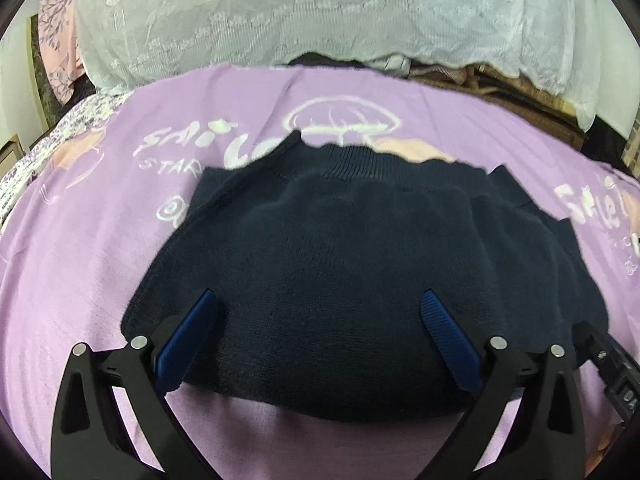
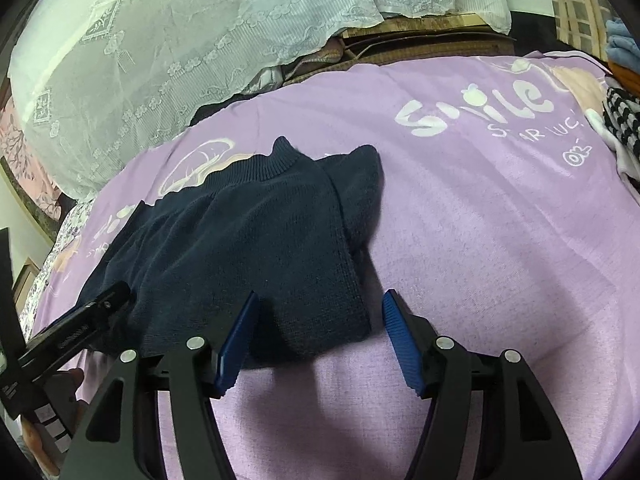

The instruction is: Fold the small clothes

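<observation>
garment count: we see one navy knit garment [image 1: 352,280], small, with a ribbed collar at its far edge
garment position: lies on the purple sheet [image 1: 100,248], folded over on itself; we count one visible folded layer along its right side in the right wrist view [image 2: 256,240]
surface: one purple sheet with white lettering and a mushroom drawing; we count two "Smile" prints in the left view, one in the right view [image 2: 480,108]
left gripper [image 1: 318,302]: two blue-padded fingers spread wide over the garment's near part; pads sit on or just above the knit, and we cannot tell if they touch it; nothing pinched
right gripper [image 2: 320,308]: two blue fingers apart, straddling the garment's near right corner; the left pad [image 2: 236,340] is at the fabric's edge, the right pad [image 2: 400,340] stands clear over bare sheet; we see no squeeze on the cloth
cross view: the left gripper's black body shows at the left of the right wrist view [image 2: 80,320], just beside the garment
background: one white lace cloth [image 1: 280,12] draped behind the sheet; one black-and-white checked item [image 2: 622,120] at the right edge
person: part of one hand at the lower left of the right wrist view [image 2: 60,392], mostly hidden
</observation>
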### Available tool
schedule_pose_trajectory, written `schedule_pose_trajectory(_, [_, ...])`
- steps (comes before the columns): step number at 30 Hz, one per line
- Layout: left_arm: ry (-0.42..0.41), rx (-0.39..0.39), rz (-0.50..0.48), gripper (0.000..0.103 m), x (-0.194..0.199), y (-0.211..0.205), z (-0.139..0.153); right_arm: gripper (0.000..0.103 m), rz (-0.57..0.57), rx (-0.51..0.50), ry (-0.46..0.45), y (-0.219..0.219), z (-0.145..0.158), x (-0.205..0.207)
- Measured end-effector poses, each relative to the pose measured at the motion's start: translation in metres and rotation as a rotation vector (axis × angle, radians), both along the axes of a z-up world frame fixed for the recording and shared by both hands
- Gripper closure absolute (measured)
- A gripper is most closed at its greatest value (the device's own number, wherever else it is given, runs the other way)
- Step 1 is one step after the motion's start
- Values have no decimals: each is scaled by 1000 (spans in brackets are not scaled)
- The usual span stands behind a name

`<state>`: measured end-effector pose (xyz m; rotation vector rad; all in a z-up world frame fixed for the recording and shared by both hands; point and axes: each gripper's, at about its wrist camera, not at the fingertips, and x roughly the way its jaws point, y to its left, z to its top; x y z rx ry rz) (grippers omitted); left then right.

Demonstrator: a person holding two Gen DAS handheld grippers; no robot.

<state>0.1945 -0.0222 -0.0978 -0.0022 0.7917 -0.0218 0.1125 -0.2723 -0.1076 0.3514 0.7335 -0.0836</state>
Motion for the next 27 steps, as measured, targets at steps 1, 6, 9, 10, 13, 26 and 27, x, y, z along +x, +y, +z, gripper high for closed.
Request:
schedule_pose_trajectory(1, [8,-2,0,4,1,0,-2,38,0,-1,-1,0,0,0])
schedule_pose_trajectory(6, [-2,2,2,4,-2,-1,-1,37,3,-19,1,3,1,0])
schedule_pose_trajectory(9, [-15,0,2,4,-5,-1,2,35,8,-19,17,3,-1,2])
schedule_pose_trajectory(10, [-20,1,1,4,-6,-1,2,34,10,-17,22,3,-1,3])
schedule_pose_trajectory(13, [-2,15,-3,4,-2,-3,-1,33,14,-13,24,3,-2,3])
schedule_pose_trajectory(26, [2,-1,-4,4,-3,-2,0,31,20,-4,24,4,-1,4])
schedule_pose_trajectory(27, [0,-4,-5,4,-4,-1,1,31,20,-3,23,4,-1,4])
